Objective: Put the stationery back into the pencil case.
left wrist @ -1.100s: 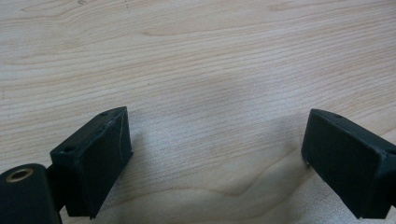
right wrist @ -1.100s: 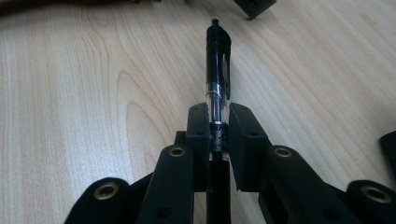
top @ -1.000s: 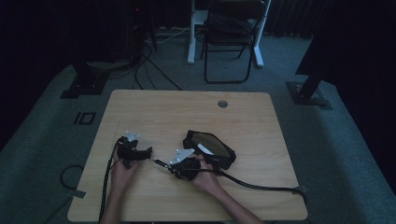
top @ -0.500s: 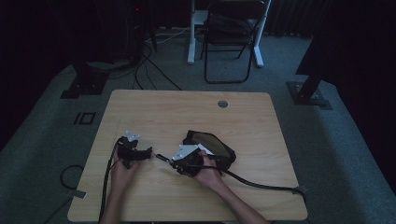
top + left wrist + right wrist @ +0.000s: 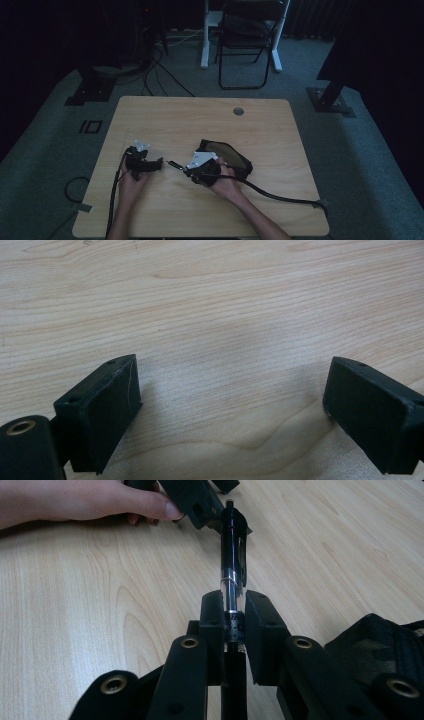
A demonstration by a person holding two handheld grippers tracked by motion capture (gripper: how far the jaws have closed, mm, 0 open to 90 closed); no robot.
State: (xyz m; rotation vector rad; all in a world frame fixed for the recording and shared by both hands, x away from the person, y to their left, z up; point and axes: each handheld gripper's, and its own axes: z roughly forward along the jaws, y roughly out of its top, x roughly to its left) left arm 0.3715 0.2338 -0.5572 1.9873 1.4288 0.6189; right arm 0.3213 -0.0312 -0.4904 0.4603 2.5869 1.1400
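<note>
Dim grey carpet surrounds a pale wooden table (image 5: 150, 115), with a black folding chair (image 5: 247, 45) and trailing cables on the floor beyond its far edge. On the table's middle right lies a black pouch (image 5: 232, 157), its mouth turned up, just behind the right hand. Both forearms come in from the near edge.

Nearer the centre, the right gripper (image 5: 234, 622) is clamped on a dark pen (image 5: 232, 555) with a clip near its far end. The jaws pinch the pen's back end, so its long axis runs straight out from them, continuing the gripper's own line. In the high view the pen (image 5: 175, 164) points leftward across the table toward the left gripper (image 5: 155, 163), its tip just short of it and raised a little off the wood.

The left gripper (image 5: 227, 405) stands with jaws wide apart and nothing between them, low over bare wood. It is the nearer free tool, so a handover would likely mean closing crosswise on the pen's far half.
</note>
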